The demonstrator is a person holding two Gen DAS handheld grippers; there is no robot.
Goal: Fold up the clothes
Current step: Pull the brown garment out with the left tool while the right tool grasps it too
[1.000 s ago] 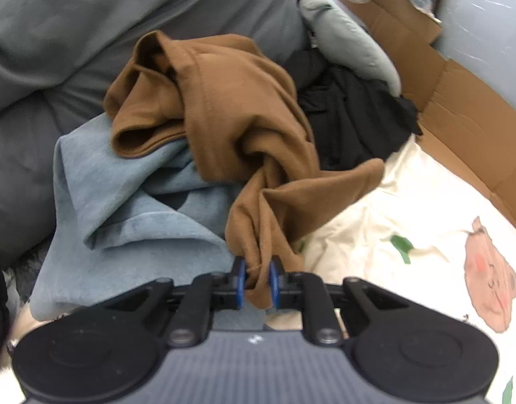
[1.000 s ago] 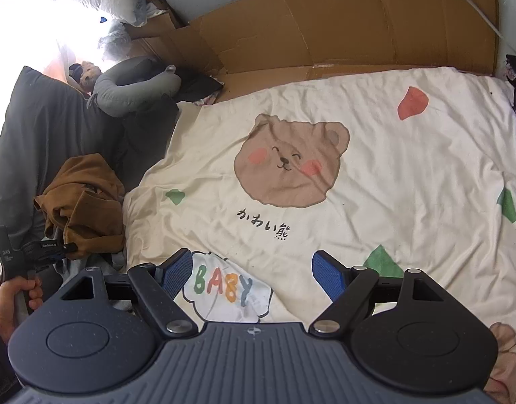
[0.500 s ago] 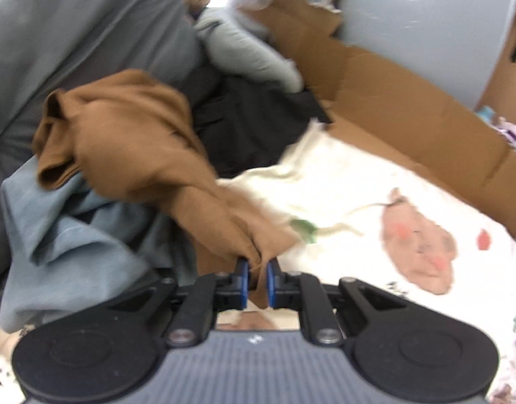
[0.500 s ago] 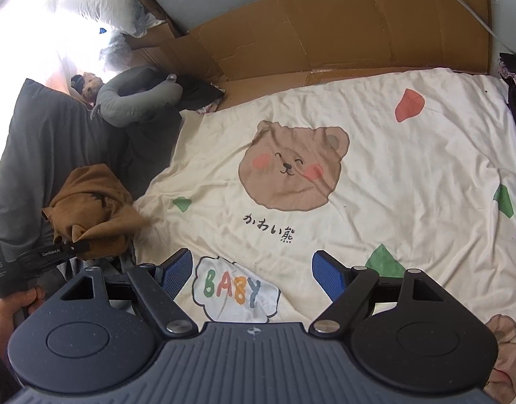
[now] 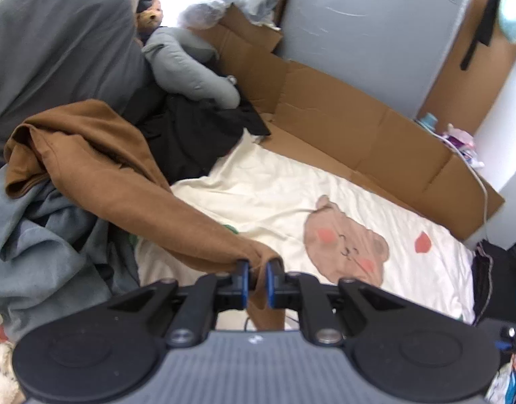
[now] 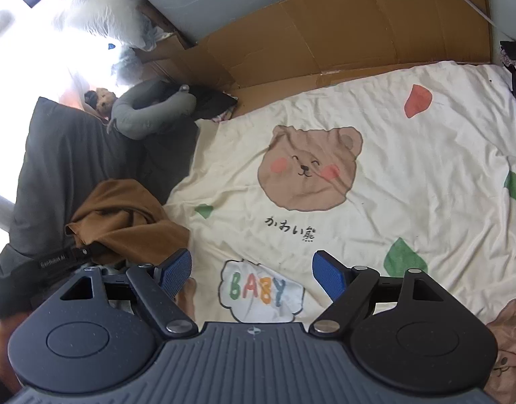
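A brown garment [image 5: 123, 181] lies bunched on a heap of clothes at the left of the bed. One end of it is stretched out toward the cream bear-print sheet [image 5: 291, 195]. My left gripper [image 5: 256, 277] is shut on that end, with cloth hanging down between the blue pads. In the right wrist view the brown garment [image 6: 123, 222] sits at the left edge of the sheet [image 6: 392, 168]. My right gripper [image 6: 251, 269] hovers open over the "BABY" print, with nothing between its fingers.
Under the brown garment lie a blue-grey garment [image 5: 39, 252] and a black one [image 5: 190, 134]. A dark grey pillow [image 5: 56, 43] and a grey neck pillow [image 5: 190, 67] lie behind. Cardboard [image 5: 358, 128] lines the wall side of the bed. A white cable [image 5: 476, 181] runs over it.
My left gripper has pulled the brown garment's end up and to the right, away from the heap and over the sheet, stretching the cloth out. The right gripper has hardly moved.
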